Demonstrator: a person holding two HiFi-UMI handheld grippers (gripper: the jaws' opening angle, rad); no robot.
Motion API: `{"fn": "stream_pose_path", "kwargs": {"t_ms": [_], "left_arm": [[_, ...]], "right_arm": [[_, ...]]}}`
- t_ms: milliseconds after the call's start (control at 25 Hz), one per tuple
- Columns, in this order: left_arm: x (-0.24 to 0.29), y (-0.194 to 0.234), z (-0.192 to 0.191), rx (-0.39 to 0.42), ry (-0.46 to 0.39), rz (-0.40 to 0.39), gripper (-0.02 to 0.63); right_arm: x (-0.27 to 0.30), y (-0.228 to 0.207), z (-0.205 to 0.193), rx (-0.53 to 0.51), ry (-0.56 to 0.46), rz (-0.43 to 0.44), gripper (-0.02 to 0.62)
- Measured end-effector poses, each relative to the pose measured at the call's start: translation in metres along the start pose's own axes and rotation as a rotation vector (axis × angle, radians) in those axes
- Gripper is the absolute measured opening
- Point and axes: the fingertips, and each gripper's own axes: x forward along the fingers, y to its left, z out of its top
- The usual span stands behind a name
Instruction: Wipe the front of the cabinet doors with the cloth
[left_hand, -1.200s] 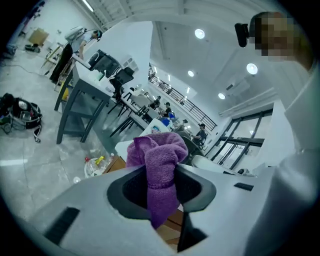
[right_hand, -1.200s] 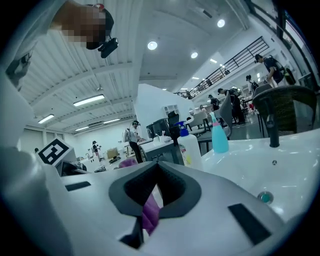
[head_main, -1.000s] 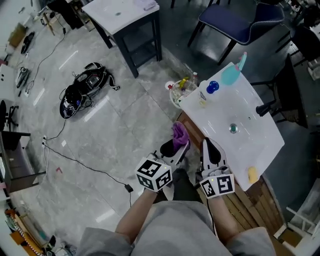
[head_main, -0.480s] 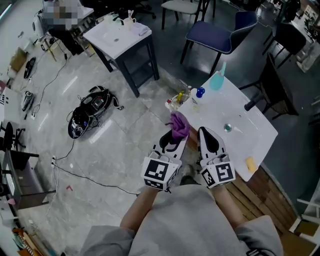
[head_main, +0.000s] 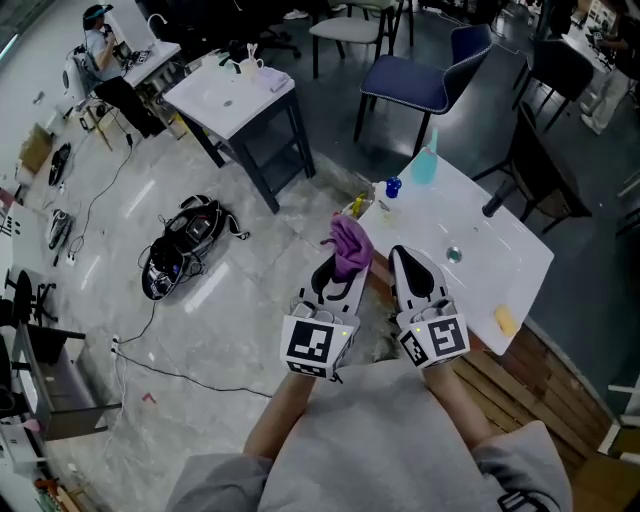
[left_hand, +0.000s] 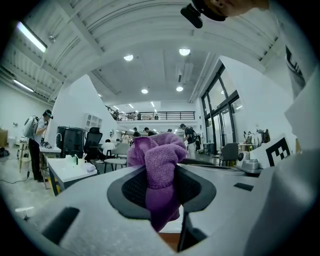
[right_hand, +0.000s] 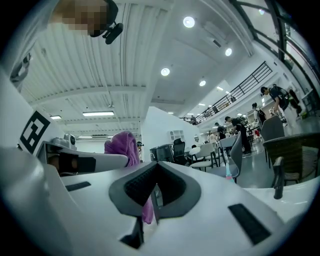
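In the head view my left gripper (head_main: 340, 272) is shut on a bunched purple cloth (head_main: 349, 247), which sticks out past its tips. The left gripper view shows the cloth (left_hand: 157, 165) pinched between the dark pads of that gripper (left_hand: 161, 192). My right gripper (head_main: 415, 275) is close beside it, shut and holding nothing (right_hand: 155, 192). The cloth (right_hand: 122, 145) shows to its left. Both point at the near corner of the white-topped cabinet (head_main: 520, 270). Its brown wooden side (head_main: 540, 375) runs below. The door fronts are hidden from here.
On the cabinet top are a black tap (head_main: 497, 200), a teal bottle (head_main: 425, 165), a blue-capped bottle (head_main: 392, 187) and a yellow sponge (head_main: 506, 320). A dark table (head_main: 235, 95), a blue chair (head_main: 410, 85) and black gear with cables (head_main: 185, 245) stand on the floor.
Both grippers have risen and tipped up towards the cabinet's top corner, the cloth still held in the left one. The head view has swung up to take in more of the room.
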Motion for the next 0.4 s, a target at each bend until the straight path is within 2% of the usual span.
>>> {"fn": "stream_pose_path", "kwargs": {"t_ms": [400], "left_arm": [[-0.011, -0.006, -0.003, 0.012, 0.008, 0.001, 0.124]], "right_arm": [[-0.007, 0.001, -0.003, 0.009, -0.001, -0.023, 0.009]]}}
